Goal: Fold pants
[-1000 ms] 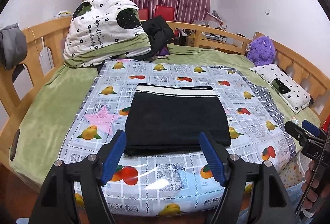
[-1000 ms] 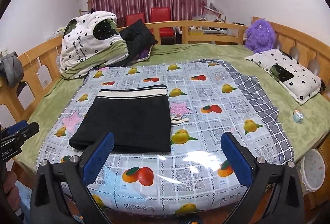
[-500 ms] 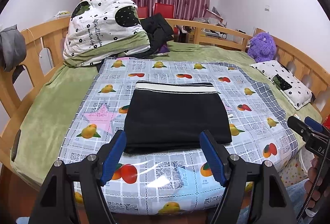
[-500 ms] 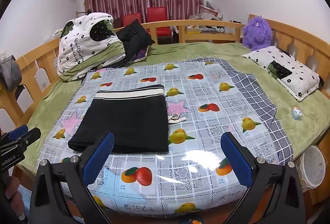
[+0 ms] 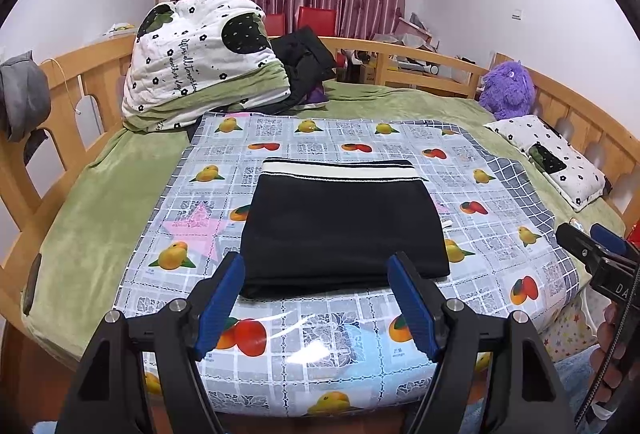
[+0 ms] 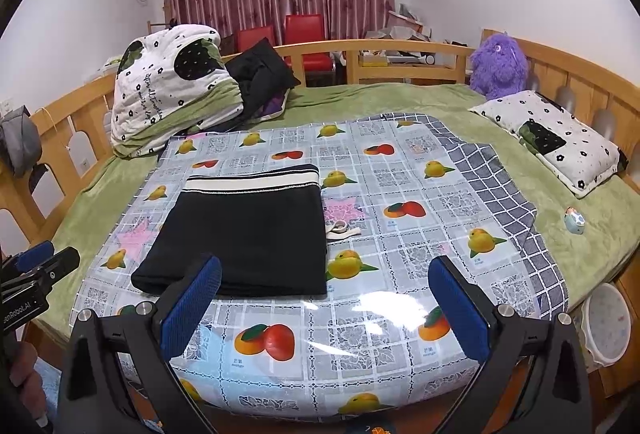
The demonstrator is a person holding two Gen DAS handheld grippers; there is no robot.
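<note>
Left wrist view: the left gripper (image 5: 316,292) hovers, jaws apart and empty, before black pants (image 5: 340,230) lying folded on the bed's fruit-print cloth (image 5: 320,346). Right wrist view: right gripper (image 6: 324,298) likewise released; nothing has shifted, suggesting folding is finished.

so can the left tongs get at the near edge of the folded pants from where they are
Probably yes. The left tongs stand open just short of the folded pants, and nothing lies between them on the fruit-print cloth.
</note>
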